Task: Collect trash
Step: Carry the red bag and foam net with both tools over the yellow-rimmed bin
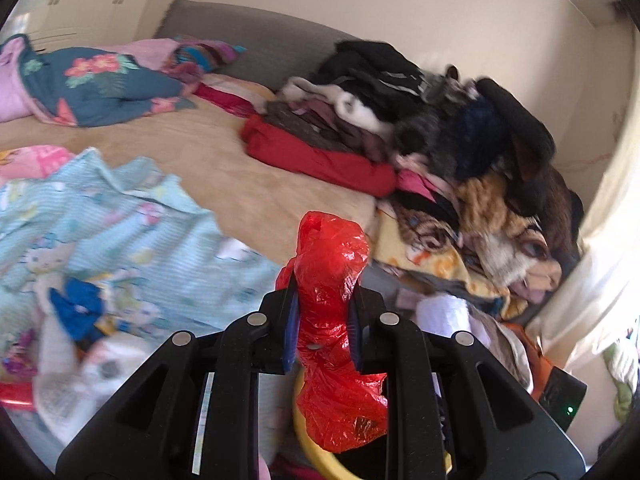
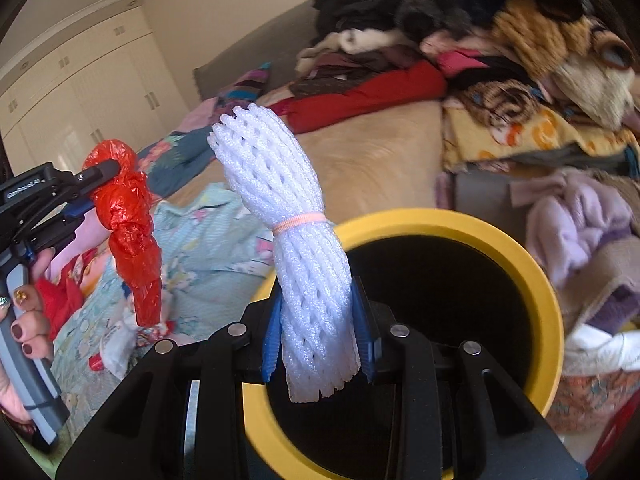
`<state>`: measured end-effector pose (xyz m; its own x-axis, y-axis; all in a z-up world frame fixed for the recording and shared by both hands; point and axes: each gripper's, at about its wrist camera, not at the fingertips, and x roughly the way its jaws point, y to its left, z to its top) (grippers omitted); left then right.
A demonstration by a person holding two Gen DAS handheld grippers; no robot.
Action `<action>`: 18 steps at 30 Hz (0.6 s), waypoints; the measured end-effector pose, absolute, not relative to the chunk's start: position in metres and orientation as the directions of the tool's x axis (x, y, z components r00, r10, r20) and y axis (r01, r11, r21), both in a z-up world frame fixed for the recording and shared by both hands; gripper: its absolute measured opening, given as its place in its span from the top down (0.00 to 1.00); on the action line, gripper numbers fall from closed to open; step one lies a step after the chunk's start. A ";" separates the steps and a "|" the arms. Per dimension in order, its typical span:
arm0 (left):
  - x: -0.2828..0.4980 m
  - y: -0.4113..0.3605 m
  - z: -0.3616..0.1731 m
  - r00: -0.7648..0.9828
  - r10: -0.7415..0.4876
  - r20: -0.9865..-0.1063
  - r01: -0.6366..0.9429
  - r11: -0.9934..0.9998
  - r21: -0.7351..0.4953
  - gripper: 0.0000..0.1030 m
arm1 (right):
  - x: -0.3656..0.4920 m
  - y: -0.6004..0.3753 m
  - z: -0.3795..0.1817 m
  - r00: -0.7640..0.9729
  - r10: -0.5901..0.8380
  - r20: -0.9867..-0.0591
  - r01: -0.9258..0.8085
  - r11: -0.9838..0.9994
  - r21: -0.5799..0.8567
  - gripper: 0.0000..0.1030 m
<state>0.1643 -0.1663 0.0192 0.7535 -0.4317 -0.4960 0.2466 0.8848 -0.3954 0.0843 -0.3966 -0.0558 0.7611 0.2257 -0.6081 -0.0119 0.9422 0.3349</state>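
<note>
My left gripper [image 1: 322, 320] is shut on a crumpled red plastic bag [image 1: 336, 300], which hangs down between its fingers; both also show at the left of the right wrist view, the bag [image 2: 128, 216] dangling over the bed. My right gripper [image 2: 320, 340] is shut on a white foam net sleeve [image 2: 296, 220] bound with a pink rubber band, held upright just above the near rim of a yellow bin [image 2: 540, 280] with a black inside. A slice of the bin's yellow rim [image 1: 316, 452] shows under the left gripper.
A bed with a tan sheet [image 1: 208, 152] holds a light blue printed garment [image 1: 120, 232], a floral blanket [image 1: 104, 84] and a tall heap of clothes [image 1: 440, 128] by the right wall. Lilac and white laundry [image 2: 580, 216] lies beside the bin. White wardrobes [image 2: 100, 80] stand behind.
</note>
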 end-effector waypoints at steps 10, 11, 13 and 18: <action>0.166 -0.241 -0.013 0.657 -0.500 -0.564 0.346 0.865 -0.364 0.87 | 0.070 -0.440 -0.072 0.743 0.178 -0.645 0.100 0.924 0.369 0.69; 0.167 -0.246 -0.015 0.649 -0.505 -0.570 0.355 0.863 -0.360 0.86 | 0.068 -0.443 -0.073 0.741 0.172 -0.649 0.112 0.922 0.371 0.69; 0.170 -0.255 -0.020 0.628 -0.528 -0.571 0.375 0.849 -0.372 0.86 | 0.066 -0.450 -0.077 0.733 0.161 -0.660 0.134 0.918 0.373 0.68; 0.169 -0.255 -0.022 0.635 -0.527 -0.564 0.378 0.849 -0.369 0.49 | 0.061 -0.460 -0.080 0.726 0.141 -0.673 0.180 0.906 0.384 0.49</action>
<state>0.1687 -0.2553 -0.0219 0.6354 -0.5274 -0.5641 0.3778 0.8494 -0.3686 0.0615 -0.4600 -0.0802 0.7263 0.1406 -0.6728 0.1804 0.9055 0.3840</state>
